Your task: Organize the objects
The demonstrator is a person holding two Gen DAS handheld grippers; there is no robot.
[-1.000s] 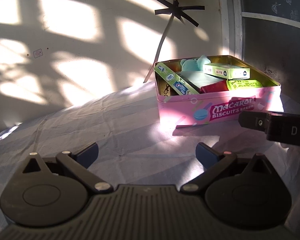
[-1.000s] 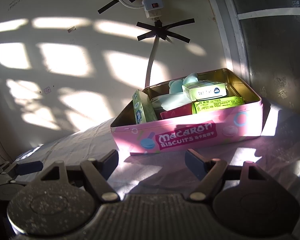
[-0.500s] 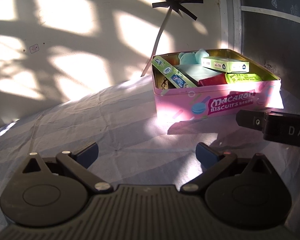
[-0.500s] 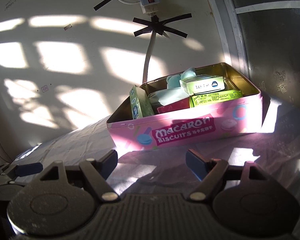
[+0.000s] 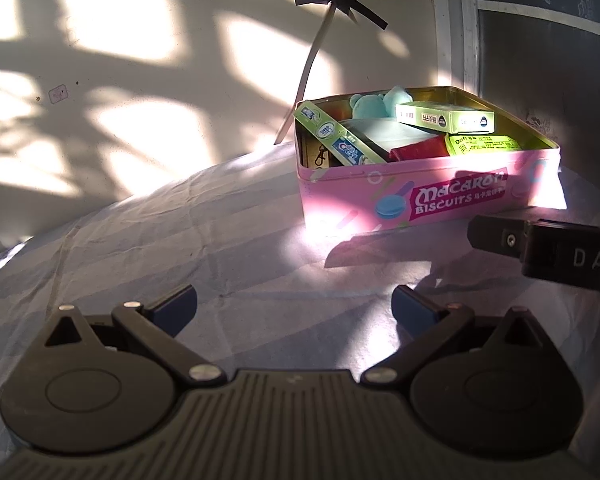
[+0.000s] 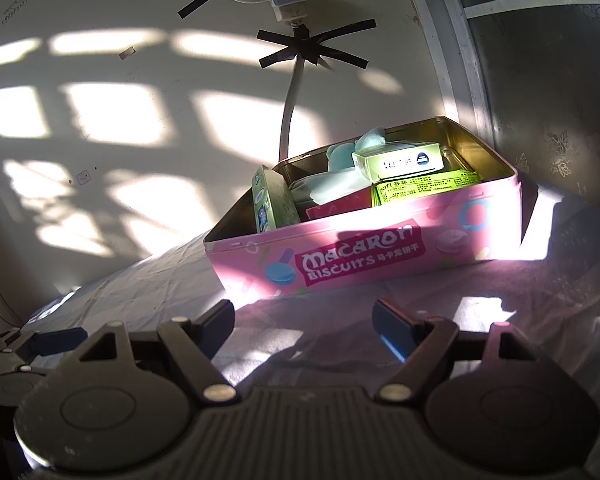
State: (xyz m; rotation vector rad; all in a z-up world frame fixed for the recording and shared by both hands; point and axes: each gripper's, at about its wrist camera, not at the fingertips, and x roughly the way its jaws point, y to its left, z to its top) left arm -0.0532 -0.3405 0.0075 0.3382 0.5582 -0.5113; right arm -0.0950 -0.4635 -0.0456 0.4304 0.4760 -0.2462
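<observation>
Sitting on the grey striped bedsheet (image 6: 148, 292), well ahead of both grippers, is the pink rectangular biscuit tin (image 6: 364, 256), packed with small boxes. Left gripper (image 5: 294, 306) and right gripper (image 6: 304, 318) are being held spread, empty. Tin is being judged rigid, light, slippery; opposite side walls are being favoured for gripping.
</observation>
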